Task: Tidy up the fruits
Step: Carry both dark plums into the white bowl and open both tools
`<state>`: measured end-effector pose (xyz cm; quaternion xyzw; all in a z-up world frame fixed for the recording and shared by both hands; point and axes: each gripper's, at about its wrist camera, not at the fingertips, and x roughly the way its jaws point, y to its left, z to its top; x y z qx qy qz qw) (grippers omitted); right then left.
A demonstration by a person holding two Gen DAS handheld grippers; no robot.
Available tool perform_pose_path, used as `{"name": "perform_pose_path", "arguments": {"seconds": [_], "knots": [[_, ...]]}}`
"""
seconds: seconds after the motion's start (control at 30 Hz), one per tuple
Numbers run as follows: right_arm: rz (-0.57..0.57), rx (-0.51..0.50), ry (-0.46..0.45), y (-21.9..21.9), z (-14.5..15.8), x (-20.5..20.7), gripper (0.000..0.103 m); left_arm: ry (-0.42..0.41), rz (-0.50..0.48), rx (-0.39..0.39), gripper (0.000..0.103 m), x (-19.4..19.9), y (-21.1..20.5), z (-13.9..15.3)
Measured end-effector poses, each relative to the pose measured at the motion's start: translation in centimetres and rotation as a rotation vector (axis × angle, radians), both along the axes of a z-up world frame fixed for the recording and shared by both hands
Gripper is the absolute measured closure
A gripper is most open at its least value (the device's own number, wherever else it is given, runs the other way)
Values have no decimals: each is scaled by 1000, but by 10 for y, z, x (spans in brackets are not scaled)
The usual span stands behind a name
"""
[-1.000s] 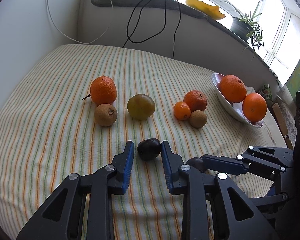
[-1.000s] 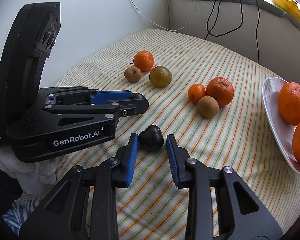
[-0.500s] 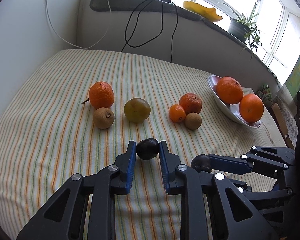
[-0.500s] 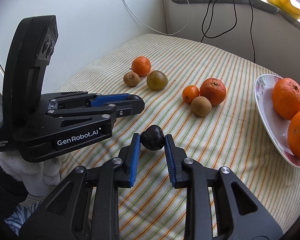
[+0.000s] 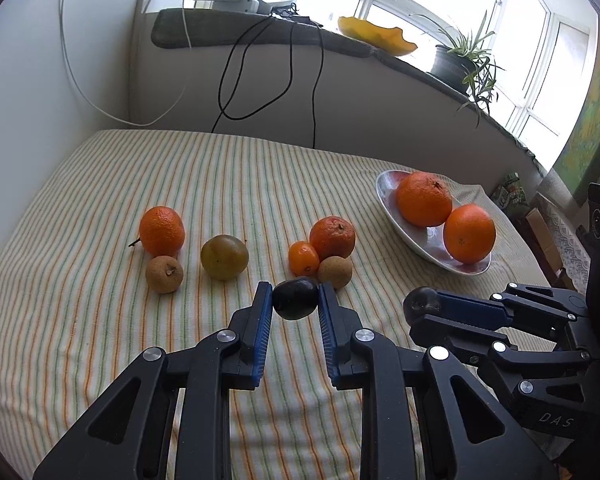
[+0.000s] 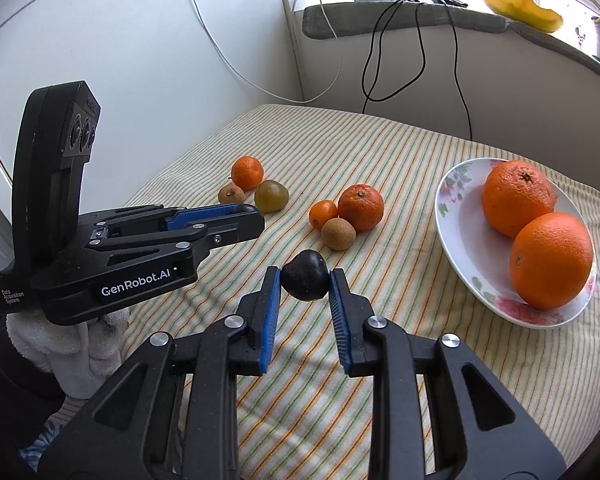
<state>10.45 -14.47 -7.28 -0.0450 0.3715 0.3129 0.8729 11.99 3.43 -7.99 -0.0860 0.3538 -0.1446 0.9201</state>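
Observation:
In the left wrist view my left gripper (image 5: 295, 291) is shut on a dark plum (image 5: 295, 303), held a little above the striped cloth (image 5: 80, 320). To its right, my right gripper (image 5: 423, 305) grips a second dark plum (image 5: 420, 298). In the right wrist view that gripper (image 6: 305, 271) is shut on its dark plum (image 6: 305, 278). The left gripper (image 6: 256, 220) reaches in from the left there, its plum hidden. A white plate (image 6: 460, 240) with two oranges (image 6: 518, 196) stands at the right, also plate (image 5: 388, 200).
On the cloth lie a mandarin (image 5: 162, 230), a brown fruit (image 5: 164, 274), a greenish fruit (image 5: 224, 257), and a cluster of small orange (image 5: 303, 258), mandarin (image 5: 333, 237) and brown fruit (image 5: 335, 272). Cables (image 5: 268, 80) hang from the sill behind. A gloved hand (image 6: 80, 348) holds the left gripper.
Both grippers' jaws have closed onto the dark plums that lay between them on the cloth. Both have risen with the plums, and the view has tilted up.

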Motion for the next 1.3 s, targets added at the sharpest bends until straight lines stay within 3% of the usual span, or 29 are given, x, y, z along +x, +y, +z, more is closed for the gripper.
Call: {"name": "perform_pose_path", "arguments": {"seconds": [0.43, 0.77, 1.3], "knots": [[-125, 0, -42, -53, 17, 17, 77, -41, -95, -10, 82, 32, -55, 20], [-161, -34, -58, -64, 15, 34, 77, -32, -151, 2, 82, 64, -93, 22], [-179, -52, -63, -68, 12, 48, 77, -22, -176, 5, 82, 90, -115, 22]]}}
